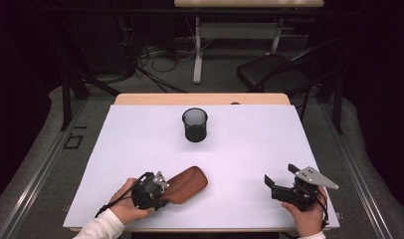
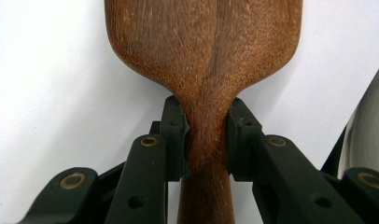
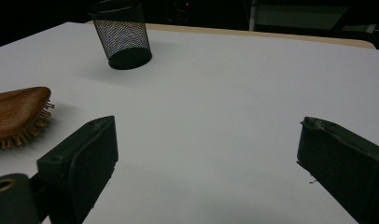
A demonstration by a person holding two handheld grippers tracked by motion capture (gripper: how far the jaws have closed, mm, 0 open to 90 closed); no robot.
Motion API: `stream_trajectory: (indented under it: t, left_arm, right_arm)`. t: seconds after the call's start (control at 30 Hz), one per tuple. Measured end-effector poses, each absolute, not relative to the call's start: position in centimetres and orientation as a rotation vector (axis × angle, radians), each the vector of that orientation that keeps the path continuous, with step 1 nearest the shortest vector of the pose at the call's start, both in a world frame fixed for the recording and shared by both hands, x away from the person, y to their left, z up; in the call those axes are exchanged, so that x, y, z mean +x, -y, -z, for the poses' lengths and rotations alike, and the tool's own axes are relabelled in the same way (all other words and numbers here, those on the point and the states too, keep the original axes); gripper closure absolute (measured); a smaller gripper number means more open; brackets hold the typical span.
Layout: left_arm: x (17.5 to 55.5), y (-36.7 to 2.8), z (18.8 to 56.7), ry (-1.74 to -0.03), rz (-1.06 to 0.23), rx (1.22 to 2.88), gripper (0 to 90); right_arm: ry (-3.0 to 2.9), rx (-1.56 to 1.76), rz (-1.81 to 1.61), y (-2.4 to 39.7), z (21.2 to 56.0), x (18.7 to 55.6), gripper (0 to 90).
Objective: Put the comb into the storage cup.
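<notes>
On the white counter [image 1: 140, 149], the left gripper [image 2: 207, 140] pinched the narrow neck of a wooden hairbrush [image 1: 187, 183] lying bristles-down near the front edge, while the right gripper [image 3: 206, 154] rested well apart, jaws spread, with a black mesh cup [image 1: 195, 125] farther back.

Two black hand-held tools. Left gripper [image 2: 207, 135]: matte black jaws with square pads, brass-ringed screw holes along the links, a small grey plate on top. Right gripper [image 1: 281, 177]: chunky black jaws, scuffed at the edges, topped by a grey three-cornered plate with holes. White sleeves at both wrists.
</notes>
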State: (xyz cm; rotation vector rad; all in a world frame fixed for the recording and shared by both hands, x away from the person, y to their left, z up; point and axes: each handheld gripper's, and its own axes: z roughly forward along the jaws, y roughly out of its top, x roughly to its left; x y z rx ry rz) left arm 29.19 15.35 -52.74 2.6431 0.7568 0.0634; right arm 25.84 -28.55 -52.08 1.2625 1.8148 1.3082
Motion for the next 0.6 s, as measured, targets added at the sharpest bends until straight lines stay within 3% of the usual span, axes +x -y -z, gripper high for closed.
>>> stream_trajectory:
  t: [0.6]
  left_arm:
    - [29.7,-16.5,51.3,-0.812,-0.048,2.498,72.2]
  right_arm:
    - [-1.816,1.264,-1.311,28.5,52.1,25.8,4.9]
